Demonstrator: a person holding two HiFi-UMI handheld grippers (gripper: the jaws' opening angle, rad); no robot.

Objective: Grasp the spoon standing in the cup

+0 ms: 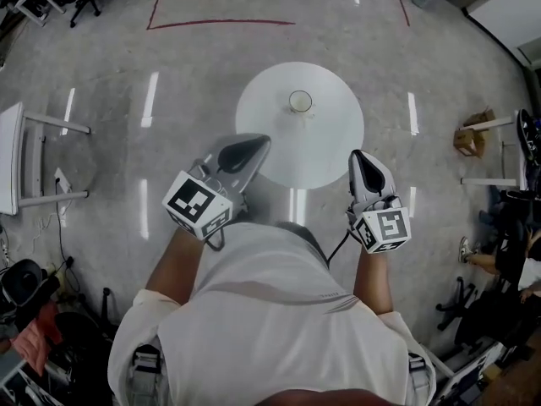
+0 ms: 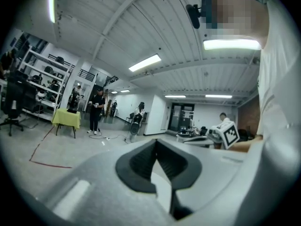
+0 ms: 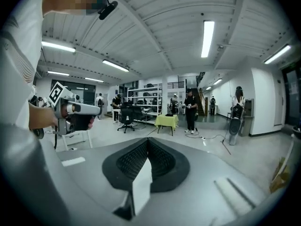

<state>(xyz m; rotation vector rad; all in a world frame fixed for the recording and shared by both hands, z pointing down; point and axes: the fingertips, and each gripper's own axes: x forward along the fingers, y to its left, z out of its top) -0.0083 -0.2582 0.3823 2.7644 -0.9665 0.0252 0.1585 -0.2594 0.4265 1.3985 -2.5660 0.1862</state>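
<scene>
A small pale cup (image 1: 300,101) stands near the middle of a round white table (image 1: 325,155) in the head view. The spoon in it is too small to make out. My left gripper (image 1: 247,149) is held at the table's near left edge, well short of the cup. Its jaws are shut with nothing between them, and they point up into the room in the left gripper view (image 2: 156,141). My right gripper (image 1: 363,162) hangs at the table's near right edge, also shut and empty (image 3: 148,139). Neither gripper view shows the cup.
A white chair (image 1: 13,159) stands at the left and a cardboard box (image 1: 469,138) at the right. Red tape (image 1: 220,24) marks the floor beyond the table. Several people stand around a yellow-green covered table (image 3: 167,120) far off.
</scene>
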